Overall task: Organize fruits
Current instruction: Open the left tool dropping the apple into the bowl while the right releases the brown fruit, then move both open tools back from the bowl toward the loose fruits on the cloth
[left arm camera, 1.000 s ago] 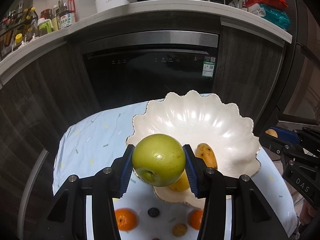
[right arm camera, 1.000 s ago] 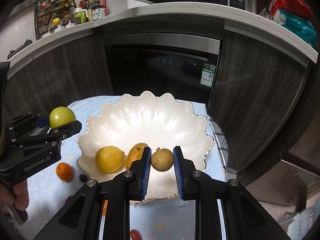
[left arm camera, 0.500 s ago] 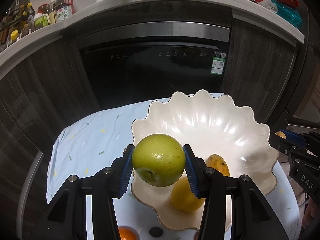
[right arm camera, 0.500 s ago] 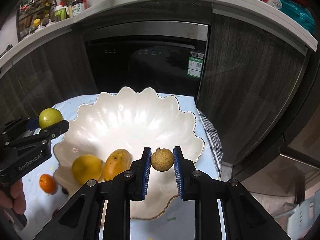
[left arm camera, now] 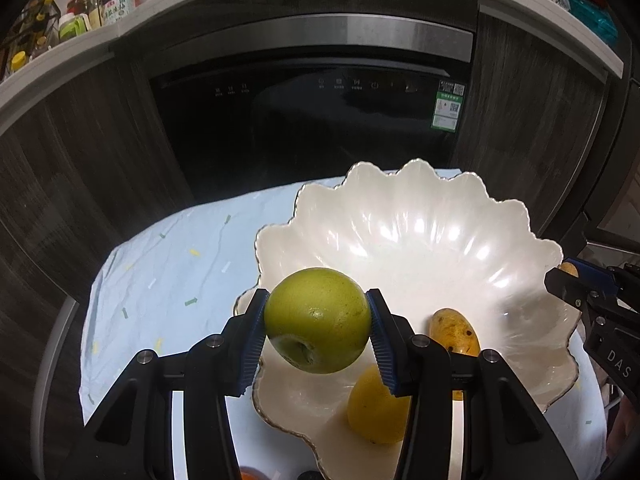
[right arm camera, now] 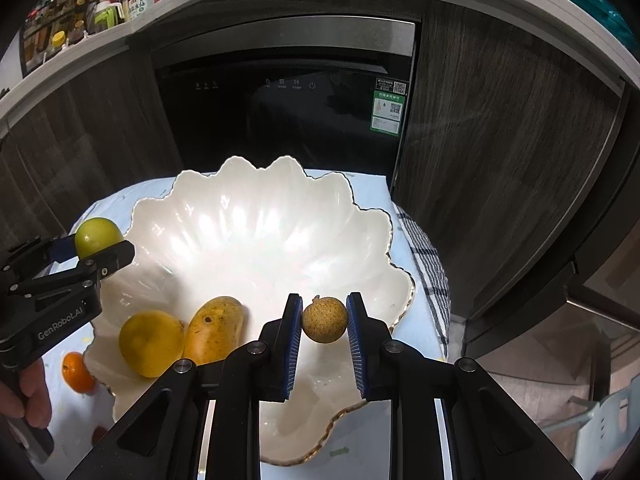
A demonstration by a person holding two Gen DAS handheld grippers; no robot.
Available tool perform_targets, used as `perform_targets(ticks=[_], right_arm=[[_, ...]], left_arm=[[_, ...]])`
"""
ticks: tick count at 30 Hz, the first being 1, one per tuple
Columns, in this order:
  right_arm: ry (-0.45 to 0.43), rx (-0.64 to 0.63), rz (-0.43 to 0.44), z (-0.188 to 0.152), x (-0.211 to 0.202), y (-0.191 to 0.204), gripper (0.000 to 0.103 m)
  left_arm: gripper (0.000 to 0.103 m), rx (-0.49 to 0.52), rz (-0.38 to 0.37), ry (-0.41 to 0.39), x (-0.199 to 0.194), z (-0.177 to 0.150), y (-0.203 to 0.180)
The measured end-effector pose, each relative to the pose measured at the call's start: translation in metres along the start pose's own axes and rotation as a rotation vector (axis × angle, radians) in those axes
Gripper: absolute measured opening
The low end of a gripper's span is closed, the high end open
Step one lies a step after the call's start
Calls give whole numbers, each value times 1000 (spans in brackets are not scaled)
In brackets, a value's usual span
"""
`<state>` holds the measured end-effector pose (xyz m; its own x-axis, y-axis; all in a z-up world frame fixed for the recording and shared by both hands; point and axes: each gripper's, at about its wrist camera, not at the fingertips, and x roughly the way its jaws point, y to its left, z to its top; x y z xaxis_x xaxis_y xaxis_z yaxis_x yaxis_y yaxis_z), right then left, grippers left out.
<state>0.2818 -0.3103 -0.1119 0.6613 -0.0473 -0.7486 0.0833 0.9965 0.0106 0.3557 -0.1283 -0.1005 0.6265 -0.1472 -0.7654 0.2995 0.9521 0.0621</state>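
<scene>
Gripping green apple (left arm camera: 318,324), left tongs (left arm camera: 318,332) hide lemon (left arm camera: 374,412); right tongs (right arm camera: 324,320) pinch longan (right arm camera: 324,319) (stem blurry).

The right gripper (right arm camera: 324,320) clamps a small rough brown fruit (right arm camera: 324,319) between its blue jaws, above the near side of a white scalloped bowl (right arm camera: 256,236). In the bowl lie a mango (right arm camera: 214,330) and a yellow citrus (right arm camera: 151,343), touching. At left, the left gripper (right arm camera: 100,246) holds a green apple (right arm camera: 98,236) over the bowl's rim. An orange (right arm camera: 76,372) sits on the pale blue cloth (right arm camera: 408,320).
</scene>
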Motion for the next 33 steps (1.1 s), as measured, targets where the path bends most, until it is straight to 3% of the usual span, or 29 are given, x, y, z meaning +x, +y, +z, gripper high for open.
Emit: perform_targets(ticks=[2,5,7,8,9,12,16,33], right_arm=[[-2,2,-15,0,0,0,24],[-6,5,-40,1,0,0,37],[-14,3,-57,1,-1,0,49],[-19,2,-62,1,-2,0,51],[-23,3,-62,1,-4,0,53],[-26,11,-57,1,-6,0,54],[-43,21,-61,2,-12,-1,67],[-114,26,-53,6,-50,9,71]], left_arm=[[48,3,4,13,2,-1,0],[48,-1,8,29,5,-2,1],[61,-1,22,27,4,-4,2],[77,-2,28,12,2,-4,2],[80,-4,35,-5,-2,-4,3],[80,3,41,-16,-6,0,2],[86,2,53,-28,-12,2,3],[93,-16,74,-71,-50,4,9]])
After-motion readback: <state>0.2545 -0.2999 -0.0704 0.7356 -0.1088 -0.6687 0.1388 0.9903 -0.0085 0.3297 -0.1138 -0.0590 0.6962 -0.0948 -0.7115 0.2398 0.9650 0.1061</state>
